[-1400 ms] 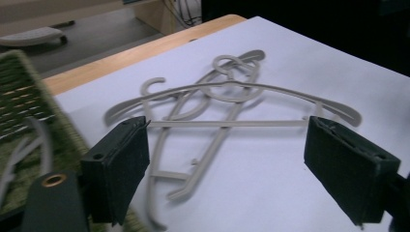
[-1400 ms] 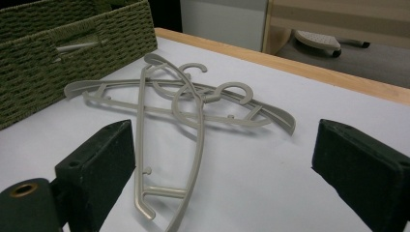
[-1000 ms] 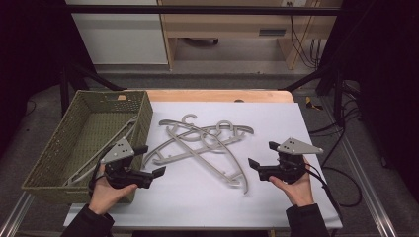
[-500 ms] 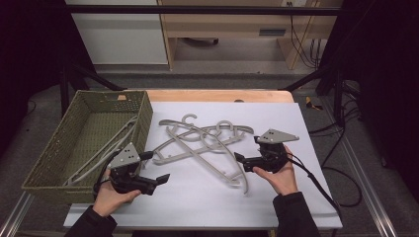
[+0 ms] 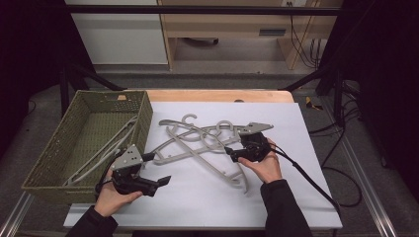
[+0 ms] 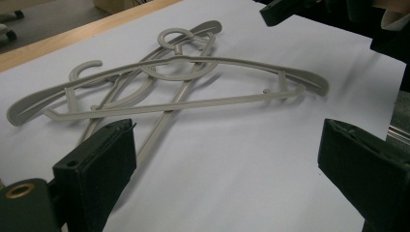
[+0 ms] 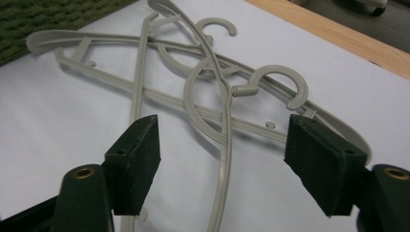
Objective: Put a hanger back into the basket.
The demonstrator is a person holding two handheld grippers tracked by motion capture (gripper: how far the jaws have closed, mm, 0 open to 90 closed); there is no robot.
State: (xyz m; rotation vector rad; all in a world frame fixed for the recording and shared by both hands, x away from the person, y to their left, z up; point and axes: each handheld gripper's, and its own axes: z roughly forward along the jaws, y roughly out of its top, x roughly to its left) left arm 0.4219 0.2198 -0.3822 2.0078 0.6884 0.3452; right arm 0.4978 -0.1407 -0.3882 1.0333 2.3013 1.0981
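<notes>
Several grey plastic hangers (image 5: 202,140) lie tangled in the middle of the white mat. My right gripper (image 5: 231,152) reaches into the pile from its right side. In the right gripper view its jaws (image 7: 222,123) straddle one hanger's curved arm (image 7: 225,164). They have just been closing, but the pads stand clear of the arm. My left gripper (image 5: 158,169) rests low at the front left, near the basket, with its jaws wide open and nothing between them (image 6: 227,135). The pile (image 6: 174,60) lies ahead of it.
A green woven basket (image 5: 143,116) stands at the table's left with a grey hanger (image 5: 106,148) inside. A wooden table edge (image 5: 217,95) runs along the back. The right gripper's cable (image 5: 306,175) trails off to the front right.
My right gripper has moved left from the mat's right part up to the hanger pile, and its jaws have narrowed. The left gripper has hardly moved.
</notes>
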